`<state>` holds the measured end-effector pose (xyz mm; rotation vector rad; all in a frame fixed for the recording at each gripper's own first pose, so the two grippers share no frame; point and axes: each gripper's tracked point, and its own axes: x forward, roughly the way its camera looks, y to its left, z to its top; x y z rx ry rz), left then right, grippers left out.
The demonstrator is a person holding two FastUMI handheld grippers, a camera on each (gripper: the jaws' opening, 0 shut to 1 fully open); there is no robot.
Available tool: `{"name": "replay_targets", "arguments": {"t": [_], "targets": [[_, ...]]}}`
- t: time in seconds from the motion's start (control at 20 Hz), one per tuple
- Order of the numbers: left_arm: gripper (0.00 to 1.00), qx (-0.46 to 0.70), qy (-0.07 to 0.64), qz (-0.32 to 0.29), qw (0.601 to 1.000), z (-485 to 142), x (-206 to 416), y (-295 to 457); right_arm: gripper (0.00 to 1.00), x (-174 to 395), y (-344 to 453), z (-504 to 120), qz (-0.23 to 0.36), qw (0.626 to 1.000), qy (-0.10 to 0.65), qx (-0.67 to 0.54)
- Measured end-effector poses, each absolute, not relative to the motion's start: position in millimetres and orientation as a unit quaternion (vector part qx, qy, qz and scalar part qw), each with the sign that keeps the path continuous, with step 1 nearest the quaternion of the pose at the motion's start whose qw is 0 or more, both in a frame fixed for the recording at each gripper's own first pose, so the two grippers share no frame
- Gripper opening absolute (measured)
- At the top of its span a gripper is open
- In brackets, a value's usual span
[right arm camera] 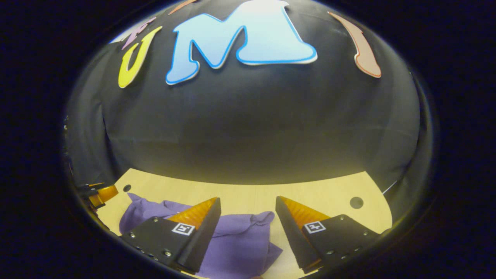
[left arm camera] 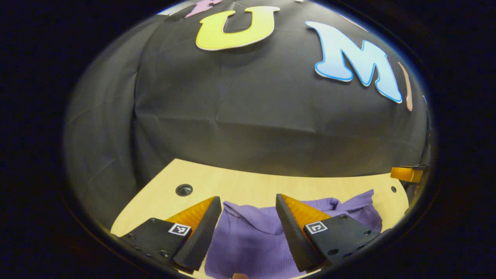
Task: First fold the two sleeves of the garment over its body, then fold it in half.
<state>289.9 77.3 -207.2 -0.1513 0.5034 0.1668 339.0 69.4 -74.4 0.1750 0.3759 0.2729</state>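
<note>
In the left gripper view, the left gripper (left arm camera: 248, 209) is above the near part of a wooden table (left arm camera: 248, 186), and its two fingers stand well apart with nothing between them. Under and beyond the fingers lies the purple garment (left arm camera: 252, 240), crumpled, with folds and bumps along its far edge. It covers the near middle of the table and reaches toward the right side. A small round hole (left arm camera: 184, 190) is in the table on the left, far from the cloth, and a smaller hole (left arm camera: 393, 189) is near the right edge. At the far right edge of this view a part of the right gripper (left arm camera: 407, 173) is seen, just above the table corner; from here I cannot tell how its fingers stand. In the right gripper view, the right gripper (right arm camera: 248, 211) also has its fingers wide apart and holds nothing. The garment (right arm camera: 236, 244) lies below, mostly under the left finger and in the gap, and it stretches to the left side of the table (right arm camera: 317, 193). A round hole (right arm camera: 356, 202) is on the right of the table. At the left edge the left gripper (right arm camera: 99, 193) shows in part, beside the cloth. Behind the table hangs the black wall (right arm camera: 248, 124) of the booth.
</note>
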Motion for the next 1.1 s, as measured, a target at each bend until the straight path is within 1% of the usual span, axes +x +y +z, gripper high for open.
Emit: {"name": "replay_targets", "arguments": {"t": [0.15,0.4,0.65,0.75,0.8,1.1], "targets": [[0.92,-0.071,0.224,0.076,0.969,-177,276,72,0.87,314,58,-47,0.129,0.975,0.156,0.087],[0.92,-0.06,0.163,0.061,0.983,-116,245,70,0.86,260,36,-1,0.106,0.987,0.102,0.069],[0.91,-0.053,0.11,0.037,0.992,-59,190,63,0.86,197,30,43,0.085,0.994,0.049,0.052],[0.91,-0.048,0.092,0.028,0.994,-38,168,62,0.84,171,31,59,0.08,0.995,0.029,0.049],[0.91,-0.047,0.087,0.023,0.995,-31,158,61,0.86,158,32,65,0.077,0.996,0.023,0.048],[0.91,-0.074,0.06,0.01,0.995,-1,106,70,0.86,94,36,81,0.057,0.998,-0.013,0.033]]}}
